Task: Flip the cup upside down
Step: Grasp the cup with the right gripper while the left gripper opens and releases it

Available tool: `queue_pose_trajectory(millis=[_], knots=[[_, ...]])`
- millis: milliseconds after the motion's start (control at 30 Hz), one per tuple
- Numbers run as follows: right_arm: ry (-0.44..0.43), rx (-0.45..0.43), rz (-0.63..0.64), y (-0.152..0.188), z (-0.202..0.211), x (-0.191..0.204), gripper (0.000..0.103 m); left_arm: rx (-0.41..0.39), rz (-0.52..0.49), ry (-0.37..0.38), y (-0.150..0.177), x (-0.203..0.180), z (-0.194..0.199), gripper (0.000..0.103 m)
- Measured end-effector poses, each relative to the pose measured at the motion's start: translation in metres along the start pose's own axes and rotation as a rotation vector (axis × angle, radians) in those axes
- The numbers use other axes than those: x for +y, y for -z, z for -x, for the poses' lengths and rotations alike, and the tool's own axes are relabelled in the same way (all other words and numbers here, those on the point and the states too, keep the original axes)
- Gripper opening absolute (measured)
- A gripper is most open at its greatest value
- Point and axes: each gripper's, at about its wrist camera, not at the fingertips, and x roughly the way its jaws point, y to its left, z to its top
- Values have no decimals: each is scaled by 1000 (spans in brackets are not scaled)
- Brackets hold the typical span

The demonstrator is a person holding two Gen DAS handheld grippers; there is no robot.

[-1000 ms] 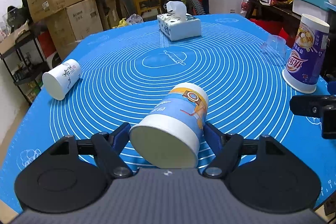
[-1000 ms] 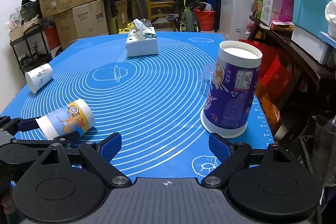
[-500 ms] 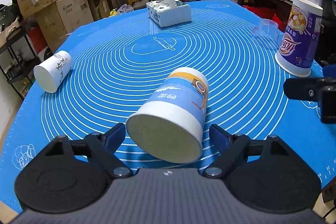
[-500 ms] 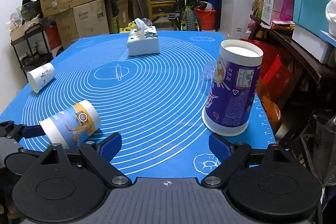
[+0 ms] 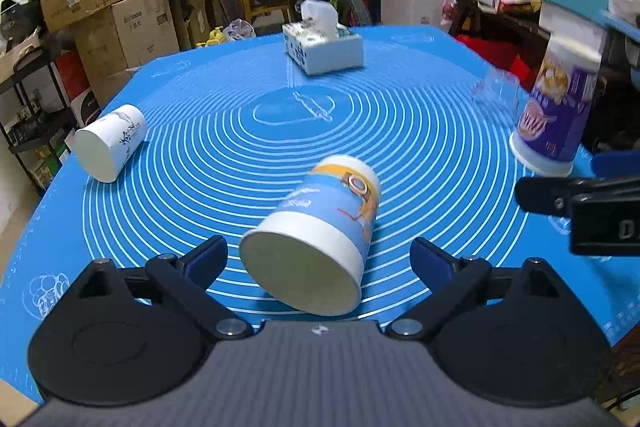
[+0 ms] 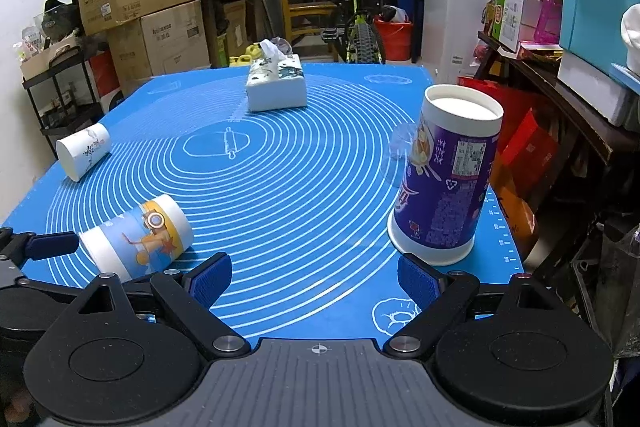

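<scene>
Left gripper [image 5: 318, 253] spread, straddling cup [image 5: 316, 235] lying on side, mouth at 6 o'clock; we judge grasp pending. Right gripper [image 6: 314, 277] spread, idle.

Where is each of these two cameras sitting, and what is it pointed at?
Left wrist view: rides the left tongs, facing a cartoon cup lying on its side between its open fingers; the right tongs show at the right edge.
Right wrist view: rides the right tongs, open, facing the blue mat and a purple cup.
Shared: both cups and the tissue box.
</scene>
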Motion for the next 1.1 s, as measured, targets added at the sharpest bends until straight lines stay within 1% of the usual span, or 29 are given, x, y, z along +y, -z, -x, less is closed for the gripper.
queue_pose_trajectory(millis=[133, 300, 433, 567, 633, 767, 800, 900, 967, 1100], knots=[[-16, -5, -17, -5, 2, 0, 93, -21, 41, 26, -6, 8, 15, 97], [-94, 15, -69, -17, -1, 4, 94, -55, 76, 20, -15, 24, 30, 98], [-138, 28, -82, -29, -6, 16, 94, -93, 79, -37, -22, 35, 37, 100], [-175, 81, -109, -40, -19, 30, 94, -98, 100, -111, -26, 53, 31, 100], [-205, 118, -152, -45, -29, 34, 95, -97, 123, -151, -28, 67, 26, 100], [-272, 234, -272, -50, -60, 39, 94, -94, 145, -237, -29, 93, 15, 100], [-274, 254, -284, -50, -65, 43, 94, -88, 148, -255, -30, 98, 10, 100], [-265, 271, -257, -50, -77, 62, 94, -66, 172, -273, -29, 111, 3, 100], [-265, 303, -277, -50, -89, 71, 94, -55, 181, -281, -26, 117, -2, 100], [-262, 357, -304, -47, -110, 86, 92, -39, 157, -293, -18, 117, -8, 100]])
